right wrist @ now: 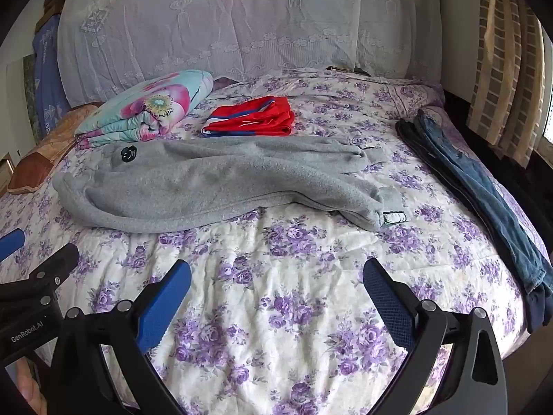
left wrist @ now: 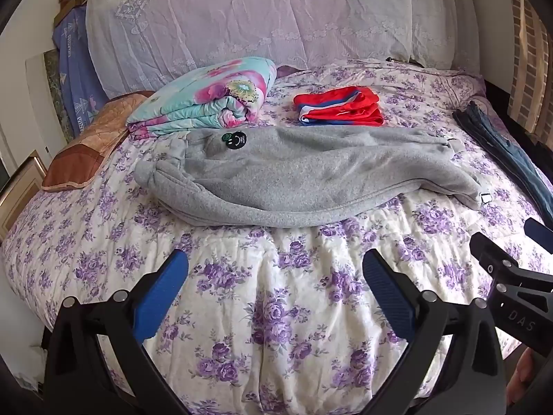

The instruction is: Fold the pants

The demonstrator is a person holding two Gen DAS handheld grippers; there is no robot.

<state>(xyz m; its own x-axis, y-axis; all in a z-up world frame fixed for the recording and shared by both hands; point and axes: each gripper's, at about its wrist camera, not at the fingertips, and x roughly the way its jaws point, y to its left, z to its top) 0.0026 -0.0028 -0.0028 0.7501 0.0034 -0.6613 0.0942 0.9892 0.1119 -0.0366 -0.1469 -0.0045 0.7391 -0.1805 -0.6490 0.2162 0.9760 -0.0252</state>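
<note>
The bed [left wrist: 276, 311], under a purple-flowered quilt, carries grey sweatpants [left wrist: 293, 173] laid lengthwise across its middle, one leg over the other. Behind the sweatpants lie a rolled floral blanket [left wrist: 207, 93] and red shorts [left wrist: 340, 107]; jeans [right wrist: 484, 186] lie beyond their cuffs. A lace curtain [left wrist: 259, 17] hangs behind. Left tongs [left wrist: 276, 294] and right tongs [right wrist: 276, 297] hang wide and empty before the sweatpants. Pinching only the top layer could skew the fold.
</note>
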